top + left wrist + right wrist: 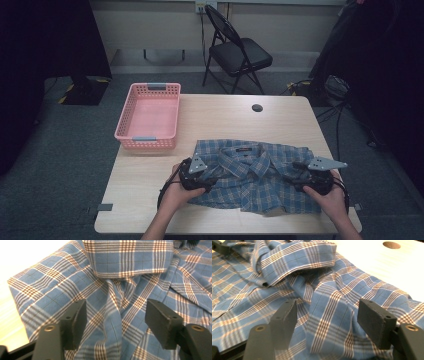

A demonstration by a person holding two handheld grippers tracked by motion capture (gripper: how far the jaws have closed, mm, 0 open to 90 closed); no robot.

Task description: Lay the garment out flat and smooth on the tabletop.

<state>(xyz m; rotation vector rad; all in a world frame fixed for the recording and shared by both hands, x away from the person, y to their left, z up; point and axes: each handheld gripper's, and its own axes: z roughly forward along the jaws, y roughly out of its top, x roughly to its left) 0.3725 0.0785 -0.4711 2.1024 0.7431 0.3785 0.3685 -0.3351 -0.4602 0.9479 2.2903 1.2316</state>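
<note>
Blue plaid shirt [255,172] spread flat near the six o'clock edge of the bench [220,115], collar pointing to twelve. The left claw [200,179] sits on the shirt's nine o'clock side, jaws wide apart with a ridge of wrinkled cloth lying between them, nothing pinched. Over at three o'clock, the right claw [305,177] mirrors it: jaws spread just as wide, a raised fold of plaid between them, gripping nothing yet. A hand [175,192] wraps each tool from below. Up at ten o'clock stands a pink basket [148,117], well apart from the shirt. A dark round hole [257,107] marks the bench at twelve.
</note>
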